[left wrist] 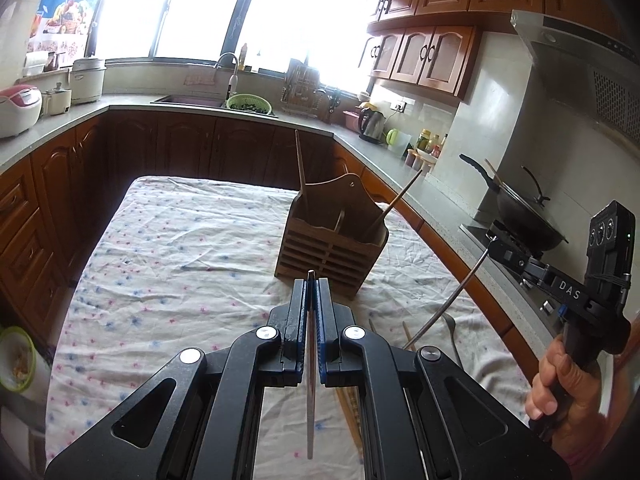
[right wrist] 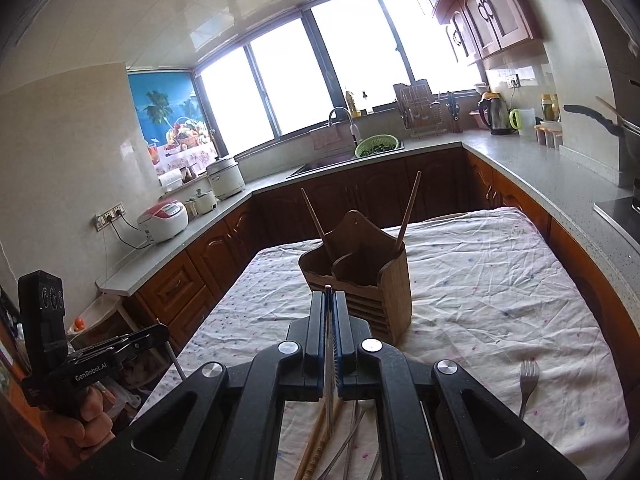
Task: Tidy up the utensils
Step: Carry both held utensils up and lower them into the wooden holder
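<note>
Left wrist view: left tool [left wrist: 311, 280] clamped on a thin metal chopstick [left wrist: 310, 392], right tool [left wrist: 494, 240] pinching another [left wrist: 444, 296] above the counter [left wrist: 168, 248]; stiff, slippery rods, best gripped near the top, wooden holder [left wrist: 332, 240] ahead

I see one wooden holder [right wrist: 362, 280] with two wooden chopsticks [right wrist: 408, 210] standing in it. One fork [right wrist: 528, 384] lies on the cloth, and each of my two grippers [left wrist: 311, 280] pinches one thin metal chopstick [left wrist: 452, 300].
</note>
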{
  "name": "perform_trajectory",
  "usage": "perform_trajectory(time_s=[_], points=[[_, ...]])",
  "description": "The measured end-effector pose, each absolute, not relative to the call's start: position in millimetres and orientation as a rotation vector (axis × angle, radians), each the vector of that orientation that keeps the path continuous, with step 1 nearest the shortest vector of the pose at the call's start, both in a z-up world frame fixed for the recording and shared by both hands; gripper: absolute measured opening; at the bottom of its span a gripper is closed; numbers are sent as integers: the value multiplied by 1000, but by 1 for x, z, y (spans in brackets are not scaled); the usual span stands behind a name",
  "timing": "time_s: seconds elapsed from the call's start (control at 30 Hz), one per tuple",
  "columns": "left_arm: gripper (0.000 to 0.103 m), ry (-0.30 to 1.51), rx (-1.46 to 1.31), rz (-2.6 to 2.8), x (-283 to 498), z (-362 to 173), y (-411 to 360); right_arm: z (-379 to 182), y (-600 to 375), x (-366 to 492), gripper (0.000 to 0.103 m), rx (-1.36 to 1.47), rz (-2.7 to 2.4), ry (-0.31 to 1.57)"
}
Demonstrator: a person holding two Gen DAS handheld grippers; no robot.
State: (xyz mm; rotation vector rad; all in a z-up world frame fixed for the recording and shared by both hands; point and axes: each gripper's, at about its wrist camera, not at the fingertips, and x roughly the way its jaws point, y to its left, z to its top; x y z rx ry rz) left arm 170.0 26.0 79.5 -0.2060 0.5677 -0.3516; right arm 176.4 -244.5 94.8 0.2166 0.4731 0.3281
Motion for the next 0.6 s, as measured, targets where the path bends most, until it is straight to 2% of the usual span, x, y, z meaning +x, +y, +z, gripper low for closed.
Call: perform_trajectory(time_s=[0.6], points=[[3,389,-315,-274,208,124,37,119,-259,197,3,260,304,373]])
